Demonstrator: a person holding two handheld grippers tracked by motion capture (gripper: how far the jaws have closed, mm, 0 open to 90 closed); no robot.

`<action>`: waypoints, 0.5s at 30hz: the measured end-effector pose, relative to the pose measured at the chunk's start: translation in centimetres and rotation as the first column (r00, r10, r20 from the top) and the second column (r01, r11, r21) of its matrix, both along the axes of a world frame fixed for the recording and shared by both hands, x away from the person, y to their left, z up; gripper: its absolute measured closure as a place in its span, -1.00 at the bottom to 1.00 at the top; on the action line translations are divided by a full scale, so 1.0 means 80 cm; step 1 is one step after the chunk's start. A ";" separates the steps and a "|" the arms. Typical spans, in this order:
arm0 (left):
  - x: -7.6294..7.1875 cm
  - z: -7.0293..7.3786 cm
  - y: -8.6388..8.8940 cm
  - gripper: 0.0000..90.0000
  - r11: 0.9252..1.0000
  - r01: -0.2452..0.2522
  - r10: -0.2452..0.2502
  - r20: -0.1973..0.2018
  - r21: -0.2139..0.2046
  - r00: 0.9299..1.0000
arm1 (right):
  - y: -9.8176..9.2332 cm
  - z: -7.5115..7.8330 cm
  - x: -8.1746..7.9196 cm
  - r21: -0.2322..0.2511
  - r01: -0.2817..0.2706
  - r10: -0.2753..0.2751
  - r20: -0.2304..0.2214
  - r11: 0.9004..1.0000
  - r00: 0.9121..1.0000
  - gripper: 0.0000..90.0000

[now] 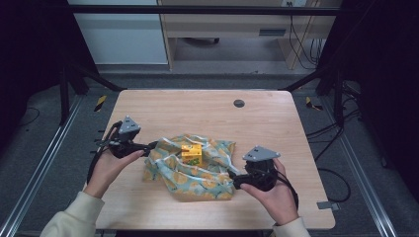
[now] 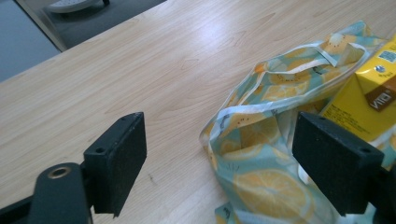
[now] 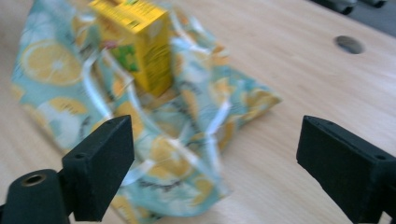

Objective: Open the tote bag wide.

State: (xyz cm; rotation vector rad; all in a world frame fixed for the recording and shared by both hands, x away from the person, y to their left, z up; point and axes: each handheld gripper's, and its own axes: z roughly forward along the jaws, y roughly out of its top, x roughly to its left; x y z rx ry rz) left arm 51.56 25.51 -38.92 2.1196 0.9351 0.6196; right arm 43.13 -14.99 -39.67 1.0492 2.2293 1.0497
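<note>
The left gripper (image 1: 146, 146) stands released, its jaws wide apart with nothing pressed between them; the bag (image 2: 261, 154) lies just ahead of it and toward its right jaw, a white-edged handle loop nearest. The right gripper (image 1: 232, 178) is likewise released, jaws spread and bare, with the crumpled bag (image 3: 154, 135) just beyond its left jaw.

Between the two grippers the bag (image 1: 190, 170), teal cloth printed with orange slices, sits slumped and open on the table. A yellow carton (image 1: 191, 154) stands upright in its middle, the cloth gathered loosely round its base, the top half clear of the folds.

As a judgement: the carton seems to be placed inside and the bag let go; what may remain is pulling the sides up or gathering the handles.

The table (image 1: 197, 106) is pale wood with a round grommet (image 1: 239, 103) on the far side. Beyond it are a dark frame, grey floor, trailing cables and a light cabinet.
</note>
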 end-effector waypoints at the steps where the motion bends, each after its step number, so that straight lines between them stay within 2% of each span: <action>1: -0.002 0.002 0.003 -0.66 1.000 0.000 0.000 -0.003 0.011 1.000 | -0.004 0.002 0.001 0.000 0.012 -0.012 0.003 1.000 1.000 -0.79; 6: -0.013 0.003 0.017 -0.75 0.999 -0.003 0.004 -0.012 0.032 1.000 | -0.034 0.007 0.010 0.019 0.082 -0.082 0.004 0.996 0.997 -0.85; 12: -0.016 -0.009 0.040 -0.80 0.997 -0.025 0.028 -0.036 0.072 0.999 | -0.068 -0.008 0.015 0.011 0.153 -0.152 -0.030 0.988 0.988 -0.87; 15: -0.018 -0.016 0.053 -0.80 0.997 -0.040 0.043 -0.041 0.063 0.998 | -0.081 -0.016 0.013 0.007 0.177 -0.177 -0.039 0.984 0.983 -0.87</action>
